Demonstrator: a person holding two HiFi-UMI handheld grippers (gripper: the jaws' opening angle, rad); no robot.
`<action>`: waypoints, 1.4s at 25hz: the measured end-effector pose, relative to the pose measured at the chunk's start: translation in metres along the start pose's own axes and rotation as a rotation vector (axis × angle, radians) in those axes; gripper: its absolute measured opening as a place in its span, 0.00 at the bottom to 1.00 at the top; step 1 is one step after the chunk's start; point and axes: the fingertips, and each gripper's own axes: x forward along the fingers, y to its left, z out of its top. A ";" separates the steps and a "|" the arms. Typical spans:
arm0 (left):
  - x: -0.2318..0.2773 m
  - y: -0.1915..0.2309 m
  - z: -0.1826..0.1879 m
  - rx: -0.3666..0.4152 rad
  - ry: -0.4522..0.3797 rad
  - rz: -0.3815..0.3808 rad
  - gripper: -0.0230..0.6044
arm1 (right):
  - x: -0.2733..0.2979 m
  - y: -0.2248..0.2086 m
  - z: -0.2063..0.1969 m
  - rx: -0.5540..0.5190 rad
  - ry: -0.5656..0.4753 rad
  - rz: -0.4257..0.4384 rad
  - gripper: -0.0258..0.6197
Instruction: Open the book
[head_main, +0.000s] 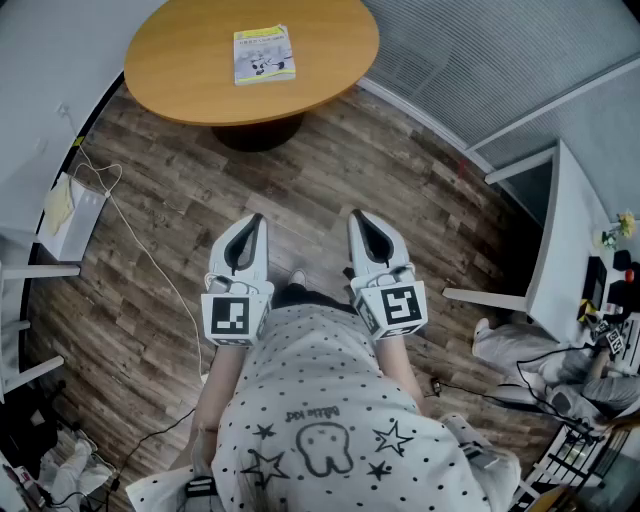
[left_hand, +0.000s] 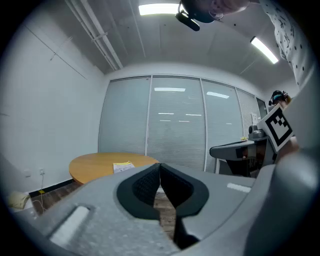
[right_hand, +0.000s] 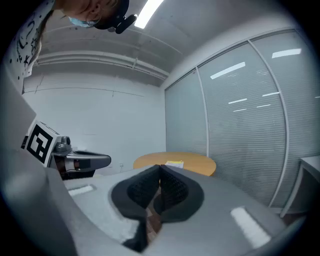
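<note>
Our book (head_main: 264, 54) lies far ahead on the round table (head_main: 180, 75), nearer our left gripper (head_main: 254, 222) than our right gripper (head_main: 360, 218); both are closed, empty.

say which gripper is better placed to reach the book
Left, marginally: the closed book lies more in line with the left gripper than the right gripper. Both are shut and far from it.
</note>
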 end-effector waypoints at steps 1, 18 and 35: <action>0.001 0.000 0.002 0.002 -0.005 0.000 0.06 | 0.000 -0.001 0.000 0.002 -0.001 -0.004 0.05; 0.008 -0.011 0.002 0.013 -0.013 -0.009 0.06 | -0.003 -0.013 -0.001 0.015 -0.020 0.030 0.05; 0.010 -0.005 0.000 0.012 0.000 0.018 0.06 | -0.029 -0.072 -0.013 -0.009 0.021 -0.091 0.05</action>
